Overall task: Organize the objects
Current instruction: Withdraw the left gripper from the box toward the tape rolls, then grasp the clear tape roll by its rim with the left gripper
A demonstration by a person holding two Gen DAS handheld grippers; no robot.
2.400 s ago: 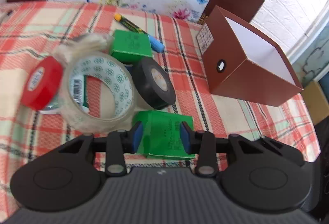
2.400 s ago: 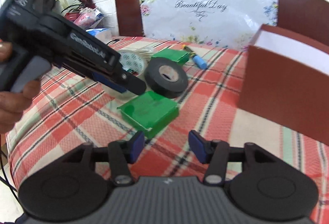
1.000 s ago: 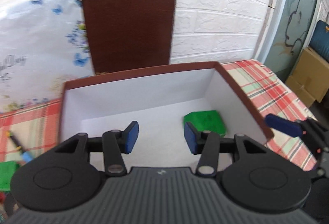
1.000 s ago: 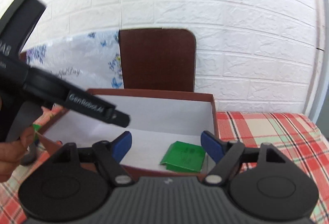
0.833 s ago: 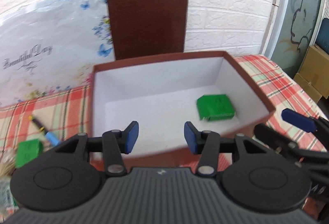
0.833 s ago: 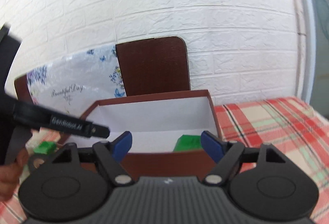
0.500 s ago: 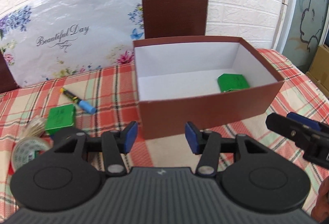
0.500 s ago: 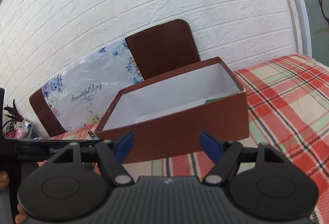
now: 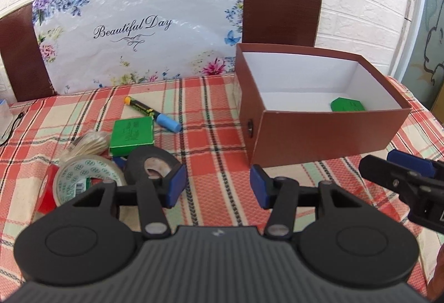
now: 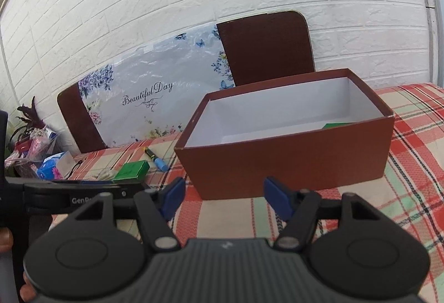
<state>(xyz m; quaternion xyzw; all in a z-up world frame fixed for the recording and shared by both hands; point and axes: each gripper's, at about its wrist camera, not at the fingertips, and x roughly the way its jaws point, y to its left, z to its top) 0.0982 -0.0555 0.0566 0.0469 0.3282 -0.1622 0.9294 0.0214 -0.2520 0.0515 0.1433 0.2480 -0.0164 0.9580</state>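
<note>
A brown box (image 9: 327, 133) with a white inside stands on the plaid table, also in the right wrist view (image 10: 291, 158). One green box (image 9: 347, 104) lies in its right corner. Left of it lie a second green box (image 9: 131, 134), a blue-tipped marker (image 9: 151, 113), a black tape roll (image 9: 151, 167), a clear tape roll (image 9: 87, 180) and a red tape roll (image 9: 45, 189). My left gripper (image 9: 217, 186) is open and empty, above the cloth in front of the box. My right gripper (image 10: 223, 197) is open and empty, in front of the box.
A flowered plastic sheet (image 9: 138, 33) leans on brown chair backs (image 9: 280, 8) behind the table. A bundle of string (image 9: 88, 144) lies by the tapes. A tissue pack (image 10: 51, 164) and small packets lie at the far left. The right gripper's fingers (image 9: 402, 172) show at the left view's right edge.
Both grippers have pulled back and away from the box, leaving the green box inside it. The left gripper has swung left, bringing the tape rolls and marker into view.
</note>
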